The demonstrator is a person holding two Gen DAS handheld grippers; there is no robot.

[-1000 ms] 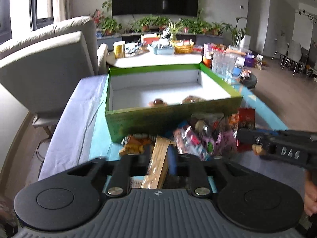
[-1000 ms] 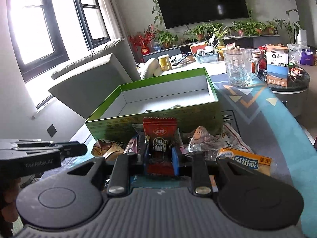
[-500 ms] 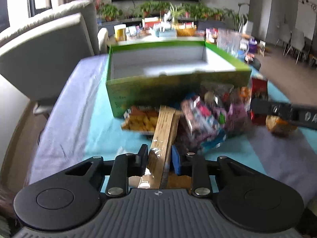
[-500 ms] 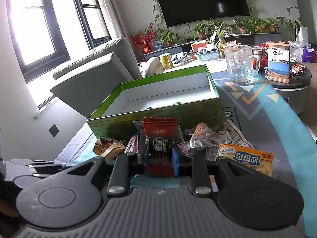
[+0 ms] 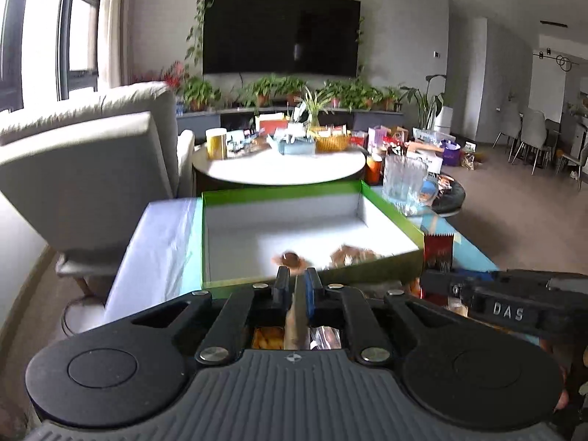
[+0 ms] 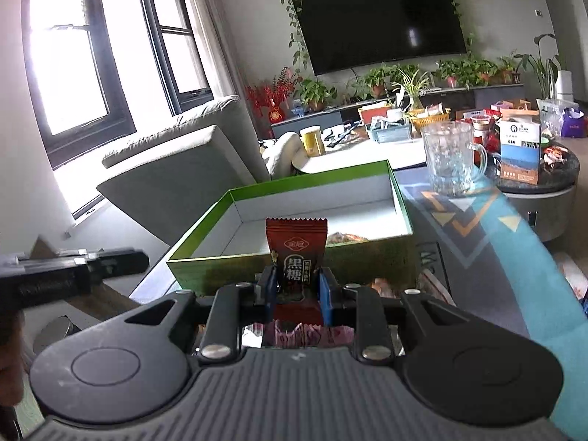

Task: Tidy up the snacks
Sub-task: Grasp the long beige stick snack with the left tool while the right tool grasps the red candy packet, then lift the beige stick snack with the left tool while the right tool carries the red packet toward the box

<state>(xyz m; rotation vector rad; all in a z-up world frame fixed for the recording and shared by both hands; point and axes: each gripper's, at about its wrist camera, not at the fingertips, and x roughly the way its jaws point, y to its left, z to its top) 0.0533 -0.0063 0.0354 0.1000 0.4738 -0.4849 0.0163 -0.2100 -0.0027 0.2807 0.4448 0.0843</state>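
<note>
My left gripper [image 5: 297, 288] is closing its jaws on a thin tan snack packet [image 5: 297, 316], seen edge-on with the pads pressing it, lifted just in front of the green box [image 5: 235, 193]. Two wrapped snacks [image 5: 290, 257] lie inside the box near its front wall. My right gripper [image 6: 294, 279] is shut on an upright red candy packet [image 6: 296, 253], held before the box [image 6: 294, 187]. In the left wrist view the right gripper [image 5: 507, 301] reaches in from the right with the red packet [image 5: 437, 250]. In the right wrist view the left gripper [image 6: 73, 268] shows at the left edge.
Loose snacks lie under the grippers, orange ones [image 5: 266, 338] and a purple pack [image 6: 308, 332]. A glass mug [image 6: 450, 161] stands right of the box on the patterned blue cloth [image 6: 514, 257]. Behind are a cluttered round white table [image 5: 279, 165] and a grey armchair [image 5: 84, 169].
The left gripper's jaws have closed on the tan packet and lifted it off the pile, up to the box's front rim. The right gripper still holds the red packet, almost unmoved.
</note>
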